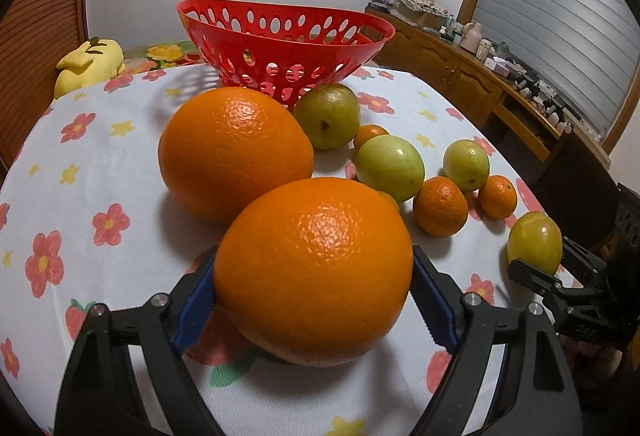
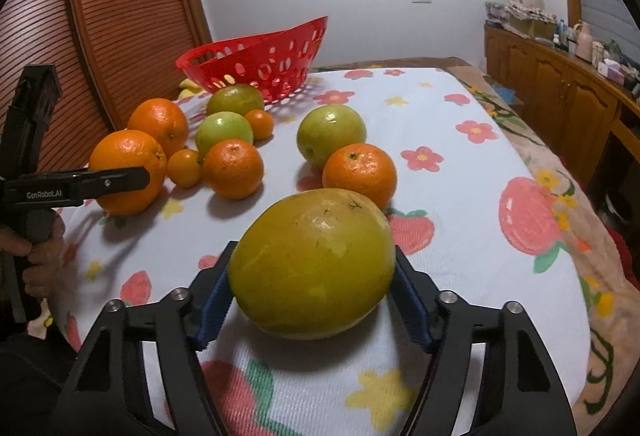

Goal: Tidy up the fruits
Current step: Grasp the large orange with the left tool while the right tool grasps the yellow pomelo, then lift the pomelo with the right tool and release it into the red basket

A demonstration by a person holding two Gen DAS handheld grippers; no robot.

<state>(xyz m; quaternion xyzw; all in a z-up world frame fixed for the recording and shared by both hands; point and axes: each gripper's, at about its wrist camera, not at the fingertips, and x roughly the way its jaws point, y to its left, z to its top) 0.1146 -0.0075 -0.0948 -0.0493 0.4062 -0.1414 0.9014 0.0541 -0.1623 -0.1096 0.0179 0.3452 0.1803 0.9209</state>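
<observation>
Left wrist view first: your left hand-held gripper (image 1: 314, 298) has its blue pads pressed on both flanks of a big orange (image 1: 314, 270) that sits on the flowered worktop (image 1: 100, 164), so it looks closed on that fruit. A second big orange (image 1: 234, 152) lies just behind it at about 11 o'clock, touching or nearly so. The red basket (image 1: 286, 36) stands dead ahead at 12 o'clock, past that second orange, and it looks empty from here. So the carry has to rise over or skirt the fruit in between.

Right wrist view: your right hand-held gripper (image 2: 312, 300) clamps a yellow-green fruit (image 2: 314, 262), its long axis running across the jaws, resting on the cloth. From this side the basket (image 2: 256, 56) lies at about 11 o'clock, farther off, behind a cluster of green fruits (image 2: 224, 130) and small mandarins (image 2: 234, 168).

Your left hand seems the nearer to the basket, so I'd judge its orange goes in first. Smallest of all, a tiny orange fruit (image 2: 185, 167) sits beside the mandarins.
</observation>
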